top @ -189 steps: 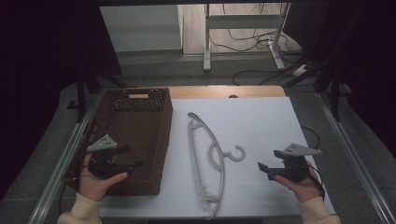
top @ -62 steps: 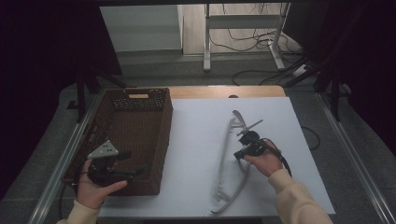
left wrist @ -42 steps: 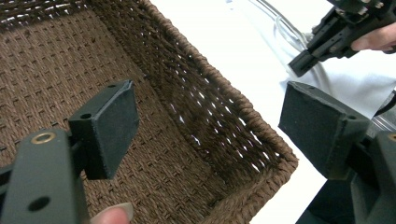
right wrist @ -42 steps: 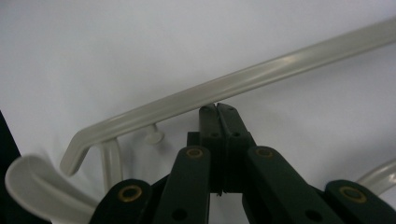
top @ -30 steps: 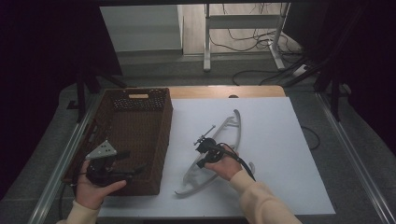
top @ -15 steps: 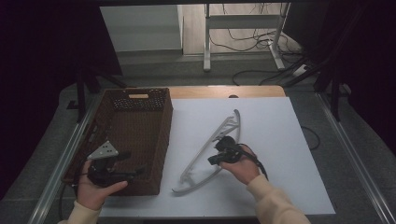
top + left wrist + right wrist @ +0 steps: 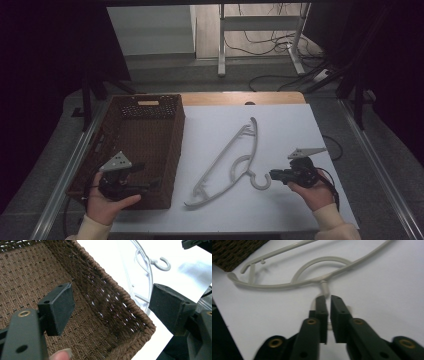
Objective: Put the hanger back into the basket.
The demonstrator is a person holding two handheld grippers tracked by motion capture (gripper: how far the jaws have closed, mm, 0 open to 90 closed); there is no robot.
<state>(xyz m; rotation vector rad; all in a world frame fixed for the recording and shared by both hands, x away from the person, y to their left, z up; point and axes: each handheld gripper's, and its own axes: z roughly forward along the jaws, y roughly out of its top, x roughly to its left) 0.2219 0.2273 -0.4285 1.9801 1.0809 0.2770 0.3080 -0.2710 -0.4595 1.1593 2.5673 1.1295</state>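
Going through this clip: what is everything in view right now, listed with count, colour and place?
basket: one, brown woven, left part of the table
hanger: one, pale grey plastic, flat mid-table, hook toward the near right
table: one, white top, wooden strip at the far edge
metal stand: one, pale, on the floor behind
cables: several, dark, on the floor behind
left tool: one, black, open over the basket's near corner
right tool: one, black, jaws just opening, narrowly apart at the hook
hands: two, near edge

The white tabletop (image 7: 280, 130) is lit brightly from above, while the surroundings are left very dark. In the right gripper view the near tool (image 7: 329, 315) is blurred, and soft shadows are cast.
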